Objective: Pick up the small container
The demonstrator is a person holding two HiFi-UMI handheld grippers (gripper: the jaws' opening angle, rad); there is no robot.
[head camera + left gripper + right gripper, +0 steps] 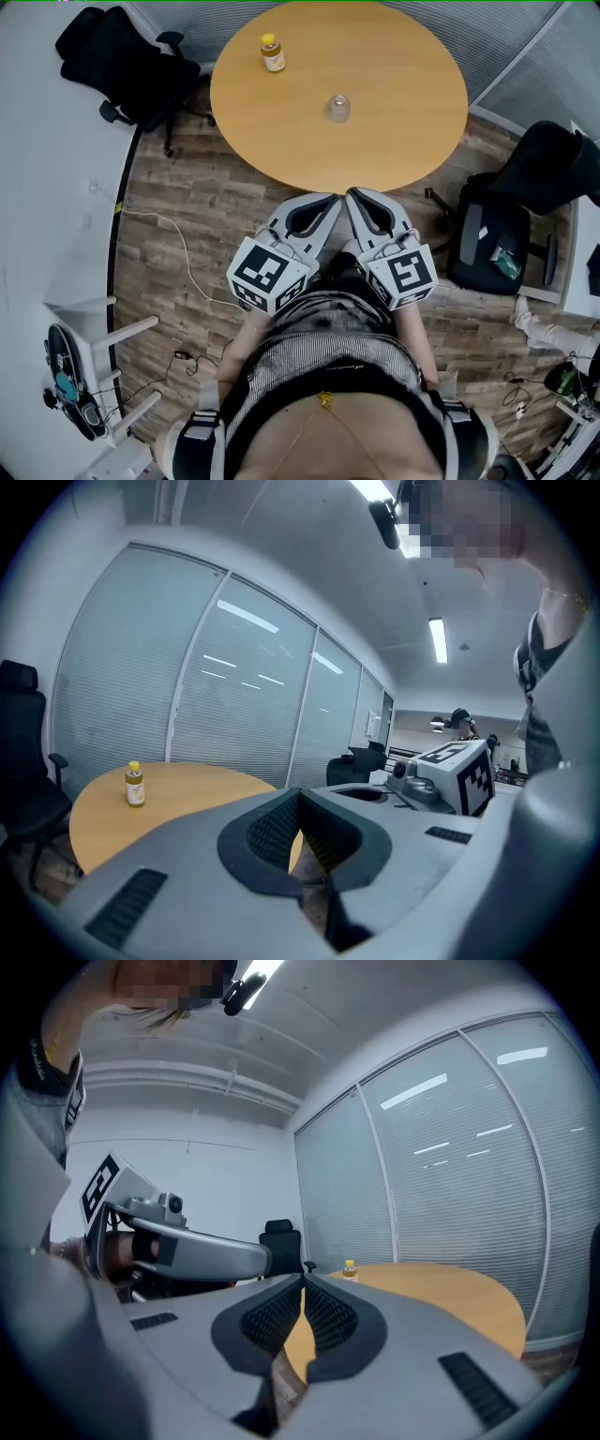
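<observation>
Round and tan, the table (394,56) fills the far part of the head view above plank flooring. On it the small container (338,108), clear and squat, stands upright near the middle, and a yellow-capped bottle (272,53) stands farther off to its left. Short of the near edge the left gripper (323,204) and right gripper (361,202) hang side by side, each with jaws closed on nothing. Straight ahead of both lies the container, well apart, neither tip clearly nearer.
</observation>
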